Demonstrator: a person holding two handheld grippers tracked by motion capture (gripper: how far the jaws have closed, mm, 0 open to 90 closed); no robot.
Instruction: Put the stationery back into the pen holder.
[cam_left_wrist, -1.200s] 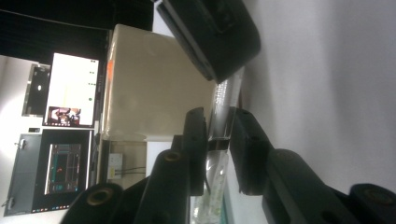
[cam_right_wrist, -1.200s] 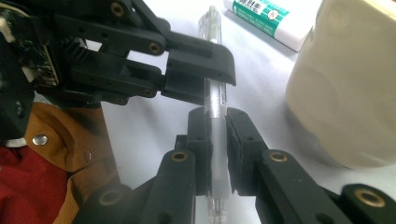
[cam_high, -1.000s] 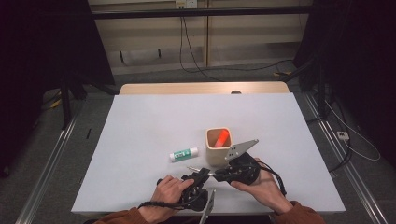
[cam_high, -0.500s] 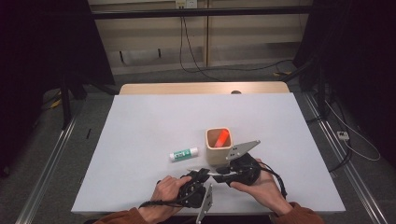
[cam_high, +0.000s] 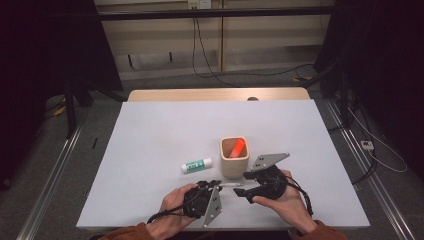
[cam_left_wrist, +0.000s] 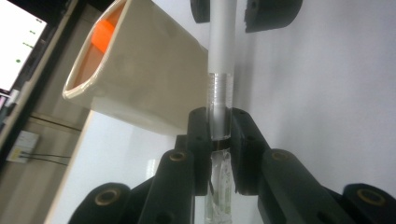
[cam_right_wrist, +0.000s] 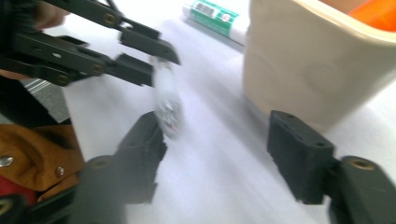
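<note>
With the left tongs pinching the pen just near of the cup, bring the spread right tongs squarely around its free end (keep it level) before closing.

Two hands reach in from the table's near edge, each w/ a black two-jaw gripper. Left hand grips the left gripper, jaws pointing right, closed tight on a thin pen; grey plate hangs at its near side. Right hand holds the right gripper pointing left toward the other, jaws spread wide, grey plate on top. The 2 tips sit just apart. Rust-brown sleeves at both wrists.
</note>
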